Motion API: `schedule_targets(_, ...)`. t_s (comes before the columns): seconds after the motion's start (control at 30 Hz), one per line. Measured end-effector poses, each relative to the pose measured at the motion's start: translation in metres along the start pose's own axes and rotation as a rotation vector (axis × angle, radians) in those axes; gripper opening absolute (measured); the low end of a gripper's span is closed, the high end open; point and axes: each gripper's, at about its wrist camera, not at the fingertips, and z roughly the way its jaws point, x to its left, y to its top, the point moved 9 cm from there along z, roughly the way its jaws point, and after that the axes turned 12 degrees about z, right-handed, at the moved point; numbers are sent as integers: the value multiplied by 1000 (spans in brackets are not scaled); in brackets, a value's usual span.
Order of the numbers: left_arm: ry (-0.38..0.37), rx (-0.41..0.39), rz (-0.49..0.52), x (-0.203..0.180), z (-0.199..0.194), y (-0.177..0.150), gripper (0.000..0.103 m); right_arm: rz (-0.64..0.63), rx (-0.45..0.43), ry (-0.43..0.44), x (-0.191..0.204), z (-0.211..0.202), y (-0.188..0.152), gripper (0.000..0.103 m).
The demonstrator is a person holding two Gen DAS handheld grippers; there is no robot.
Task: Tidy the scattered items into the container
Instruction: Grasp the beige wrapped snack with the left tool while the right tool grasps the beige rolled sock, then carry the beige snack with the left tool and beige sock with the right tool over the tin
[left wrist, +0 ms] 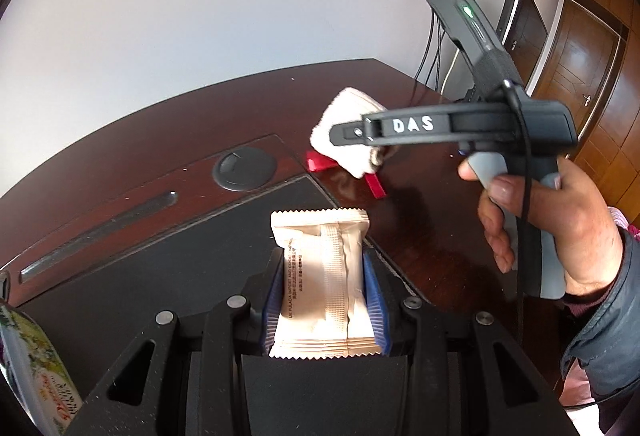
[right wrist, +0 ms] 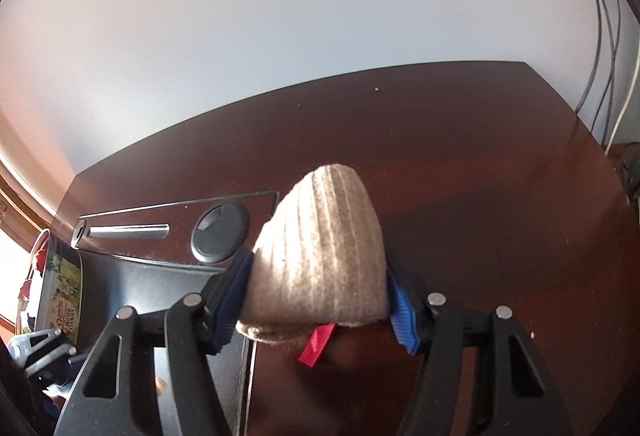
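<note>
Currently left gripper (left wrist: 324,300) clamps packet (left wrist: 320,276), right gripper (right wrist: 320,296) clamps sock (right wrist: 320,248), both likely bound for far-left tin (right wrist: 64,292).

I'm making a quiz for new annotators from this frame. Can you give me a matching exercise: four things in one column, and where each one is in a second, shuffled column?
Things:
1. beige snack packet
2. knitted sock
3. cookie tin
4. round cable grommet

Places:
A. set into the desk top
B. pinched in the right claw
C. at the far left edge of both views
D. pinched in the left claw

Pairs: 1-D, 2-B, 3-C, 4-A
</note>
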Motion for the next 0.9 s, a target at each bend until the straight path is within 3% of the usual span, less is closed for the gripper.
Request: schedule_targets(0.9, 56, -62, -21, 16, -31, 7, 40, 19, -66, 61, 41, -45, -31, 63)
